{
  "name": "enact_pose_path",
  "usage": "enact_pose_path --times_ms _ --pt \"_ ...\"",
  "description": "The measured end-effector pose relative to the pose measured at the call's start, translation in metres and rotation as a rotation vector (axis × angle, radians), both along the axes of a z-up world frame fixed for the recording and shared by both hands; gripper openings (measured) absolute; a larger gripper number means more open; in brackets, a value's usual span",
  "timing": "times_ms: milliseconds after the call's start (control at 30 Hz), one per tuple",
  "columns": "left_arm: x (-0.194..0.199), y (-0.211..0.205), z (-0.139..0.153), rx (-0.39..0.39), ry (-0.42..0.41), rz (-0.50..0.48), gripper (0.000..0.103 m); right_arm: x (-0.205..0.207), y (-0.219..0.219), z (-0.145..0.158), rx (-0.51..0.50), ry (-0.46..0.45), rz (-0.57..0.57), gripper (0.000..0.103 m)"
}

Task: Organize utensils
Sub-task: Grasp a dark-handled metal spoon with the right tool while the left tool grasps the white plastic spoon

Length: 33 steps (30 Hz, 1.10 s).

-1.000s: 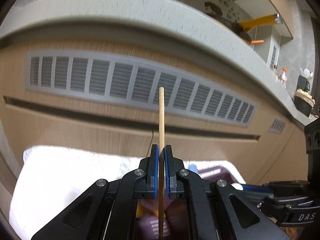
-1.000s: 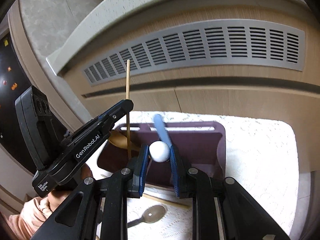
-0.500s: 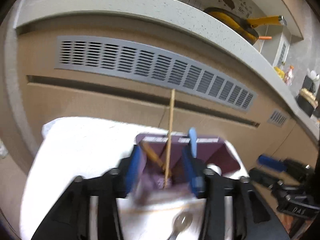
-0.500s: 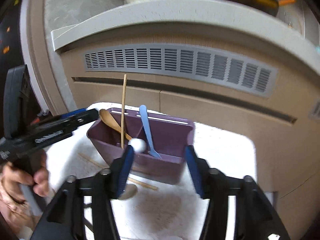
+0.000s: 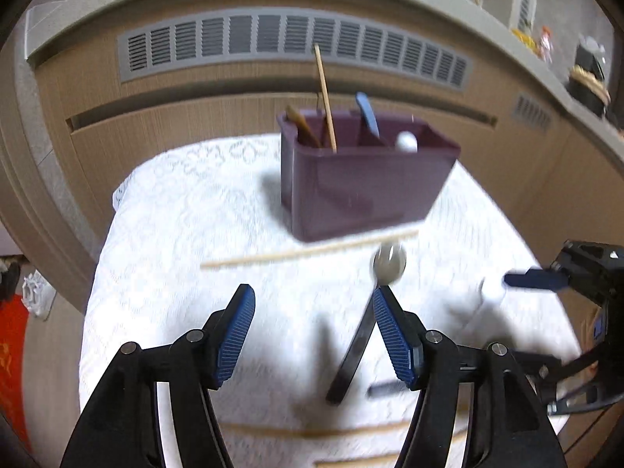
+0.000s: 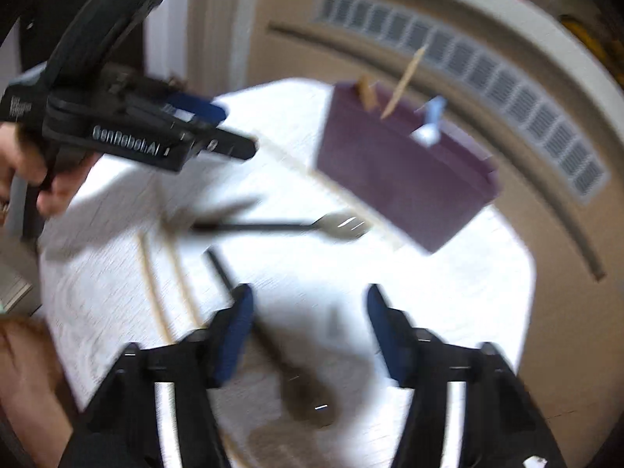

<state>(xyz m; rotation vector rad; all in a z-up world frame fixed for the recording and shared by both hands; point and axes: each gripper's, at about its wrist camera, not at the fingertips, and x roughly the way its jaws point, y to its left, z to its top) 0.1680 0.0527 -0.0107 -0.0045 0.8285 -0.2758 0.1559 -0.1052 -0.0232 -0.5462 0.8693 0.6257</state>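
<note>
Left wrist view shows the left claw (image 5: 312, 335) with its blue pads (image 5: 236, 335) spread apart and nothing between them, hovering over a white lace cloth (image 5: 187, 202) on the counter. Far from it stands a purple holder (image 5: 362, 183) with a dark wooden spoon (image 5: 304, 128) and an upright chopstick (image 5: 325, 97) in its left compartment, and a blue-handled piece (image 5: 367, 119) and a white ball-ended one (image 5: 406, 142) in its right. Just near of the holder a loose chopstick (image 5: 308, 253) lies crosswise. A metal spoon (image 5: 388, 263) lies with its bowl close to the holder and its dark handle running under the right pad. More chopsticks (image 5: 312, 431) lie at the near edge. The right claw (image 5: 534, 279) enters from the right, blurred.

Right wrist view adds what the other misses: a fork (image 6: 343, 226) lying crosswise, tines toward the holder (image 6: 405, 179), and a dark-handled spoon (image 6: 308, 401) between the right claw's own parted, empty pads (image 6: 234, 335). Two chopsticks (image 6: 156, 292) lie side by side to the left. The left claw's body (image 6: 132, 140) reads "GenRobot.AI".

Open cloth lies right of the holder and left of it, out to the cloth's edge; a cabinet front with a grey vent (image 5: 292, 39) sits close behind.
</note>
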Motion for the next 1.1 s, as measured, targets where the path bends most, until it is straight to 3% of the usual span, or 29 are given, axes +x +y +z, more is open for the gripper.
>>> enact_pose_path --times_ms 33,267,367,400,433,633,700,800,967,1100 --pt "-0.001 0.001 -0.003 0.004 0.009 0.001 0.064 0.001 0.003 -0.006 -0.003 0.031 0.014 0.032" --pt "-0.01 0.026 -0.015 -0.057 0.076 0.039 0.064 0.009 0.015 -0.037 -0.018 0.21 0.096 0.032" --pt "-0.012 0.029 -0.017 -0.05 0.086 0.045 0.064 0.01 0.014 -0.043 -0.048 0.207 0.119 0.031" --pt "-0.012 0.029 -0.018 -0.05 0.088 0.045 0.064 0.009 0.014 -0.044 -0.052 0.209 0.119 0.029" --pt "-0.012 0.029 -0.019 -0.053 0.093 0.046 0.064 0.009 0.013 -0.043 -0.052 0.215 0.113 0.017" --pt "-0.005 0.024 -0.026 -0.074 0.128 0.037 0.064 0.011 -0.002 -0.037 0.043 0.295 0.022 0.013" --pt "-0.003 0.018 -0.027 -0.066 0.136 0.018 0.064 0.013 -0.012 -0.029 0.091 0.292 -0.011 0.013" --pt "-0.002 0.006 -0.029 -0.044 0.14 -0.025 0.064 0.017 -0.034 -0.013 0.169 0.266 -0.082 0.004" --pt "0.002 -0.017 -0.033 -0.025 0.158 -0.097 0.064 0.027 -0.077 -0.002 0.236 0.241 -0.228 0.004" --pt "0.004 -0.033 -0.033 -0.007 0.158 -0.139 0.064 0.028 -0.091 -0.005 0.256 0.289 -0.257 0.005"
